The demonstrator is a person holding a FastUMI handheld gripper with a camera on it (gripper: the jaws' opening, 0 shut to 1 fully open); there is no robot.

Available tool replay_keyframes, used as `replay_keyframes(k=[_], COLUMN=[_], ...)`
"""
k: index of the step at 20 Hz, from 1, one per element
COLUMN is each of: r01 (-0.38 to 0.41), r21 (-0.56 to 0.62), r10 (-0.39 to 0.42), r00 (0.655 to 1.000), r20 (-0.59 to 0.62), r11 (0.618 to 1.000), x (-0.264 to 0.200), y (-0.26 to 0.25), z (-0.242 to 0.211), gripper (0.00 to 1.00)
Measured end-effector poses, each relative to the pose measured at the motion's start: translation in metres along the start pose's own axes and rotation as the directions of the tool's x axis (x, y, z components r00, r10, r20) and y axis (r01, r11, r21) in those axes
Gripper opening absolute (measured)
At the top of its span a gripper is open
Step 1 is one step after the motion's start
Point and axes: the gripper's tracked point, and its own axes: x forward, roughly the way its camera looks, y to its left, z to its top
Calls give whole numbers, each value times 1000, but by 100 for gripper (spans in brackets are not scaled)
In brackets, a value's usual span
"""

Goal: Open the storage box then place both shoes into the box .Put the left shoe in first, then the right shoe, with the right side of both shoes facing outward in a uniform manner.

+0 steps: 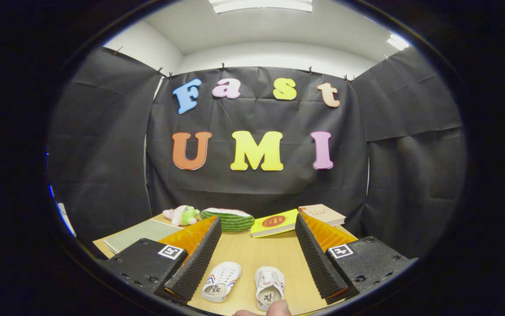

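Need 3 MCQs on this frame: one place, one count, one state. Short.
1. Where are the shoes?
A. on the green mat
B. on the table, between the fingers
C. on the books

2. How many books lie beyond the fingers?
A. one
B. two
C. four

3. The hand-held gripper is:
A. open
B. shut on a shoe
C. shut on a book

Key:
1 B, both shoes lie on the table in the gap between the fingers.
2 B, a yellow book and a tan book lie side by side.
3 A, the fingers stand wide apart and touch nothing.
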Motion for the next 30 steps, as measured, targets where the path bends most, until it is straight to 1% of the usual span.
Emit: replay_keyframes(k=[3,6,12,16,20,23,24,27,30], r01=[-6,-5,-40,-108,-194,-262,-289,-355,-401], r21=[18,6,30,55,109,161,181,263,345], r10=[6,5,40,110,203,285,318,421,507], r00=[1000,1000,999,993,975,948,934,867,802], r20=[1,-3,-12,-47,-85,-140,-164,-265,-316], r11=[1000,1000,999,993,975,951,940,897,849], x=[-2,-1,3,8,15,22,24,29,30], y=[-1,-1,8,20,37,57,65,87,107], z=[2,-1,-4,-11,-22,-44,-53,-92,-115], gripper=[100,100,100,100,100,100,100,100,100])
